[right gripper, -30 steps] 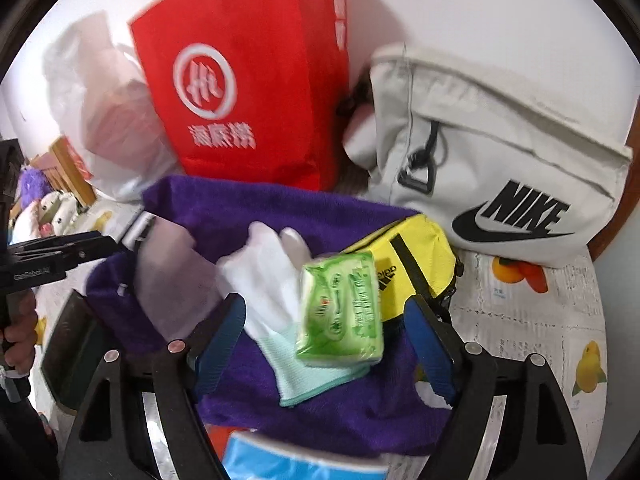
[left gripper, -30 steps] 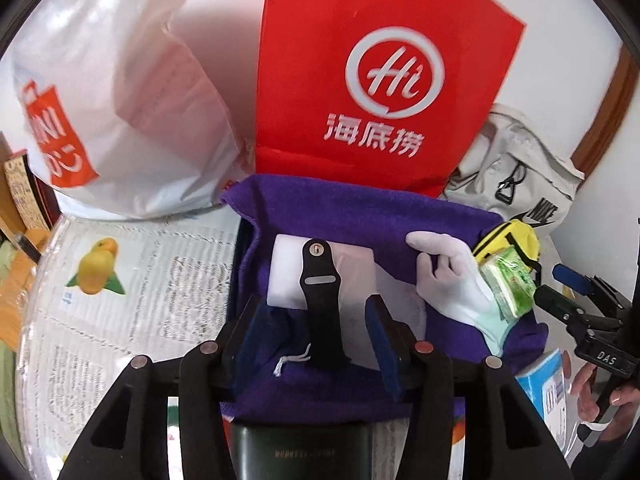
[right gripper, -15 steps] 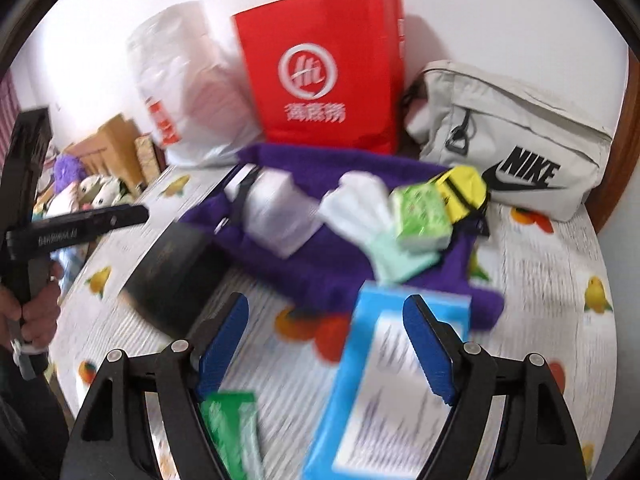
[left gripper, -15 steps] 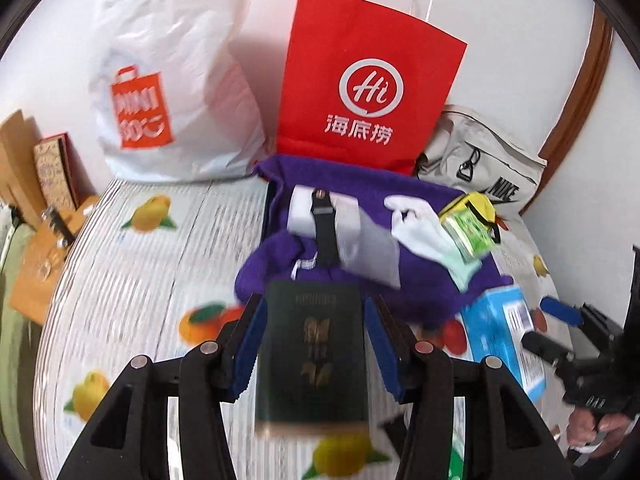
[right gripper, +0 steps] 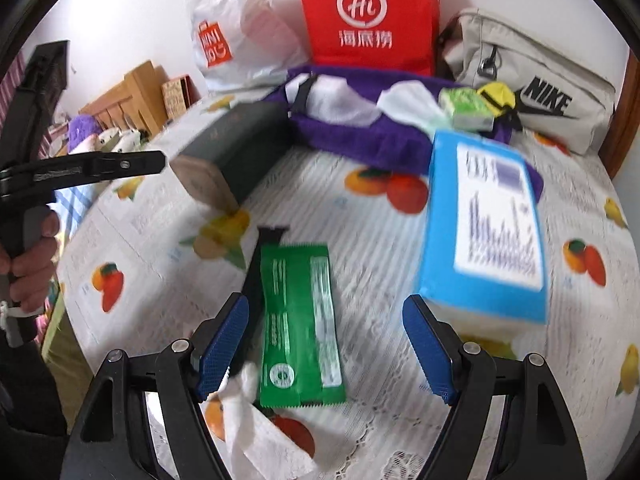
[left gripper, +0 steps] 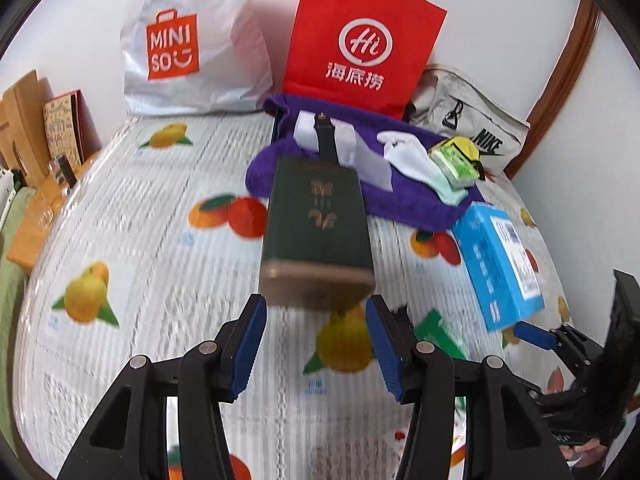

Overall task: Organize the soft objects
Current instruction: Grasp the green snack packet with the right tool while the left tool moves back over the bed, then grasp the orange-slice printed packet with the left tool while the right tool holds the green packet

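Note:
A purple towel (left gripper: 404, 200) (right gripper: 360, 140) lies at the table's far side. On it lie a white pouch with a black strap (left gripper: 324, 136), a white glove (left gripper: 408, 156) (right gripper: 412, 100), a green tissue pack (left gripper: 454, 160) (right gripper: 464, 108) and a yellow pouch (left gripper: 466, 146) (right gripper: 498, 94). My left gripper (left gripper: 316, 344) is open and empty, just short of a dark green box (left gripper: 316, 232) (right gripper: 232, 144). My right gripper (right gripper: 326, 350) is open and empty above a green sachet (right gripper: 300, 324) and a black strap (right gripper: 256, 276). A white tissue (right gripper: 256, 432) lies below it.
A blue tissue box (left gripper: 500, 264) (right gripper: 484, 224) lies at the right. A red paper bag (left gripper: 360, 40) (right gripper: 368, 16), a white Miniso bag (left gripper: 192, 40) (right gripper: 236, 32) and a grey Nike bag (left gripper: 468, 124) (right gripper: 536, 80) stand against the wall. Wooden items (left gripper: 24, 120) sit far left.
Both grippers have pulled back from the purple towel toward the table's near side. The dark green box, blue box and green sachet have come into view. Both stay open.

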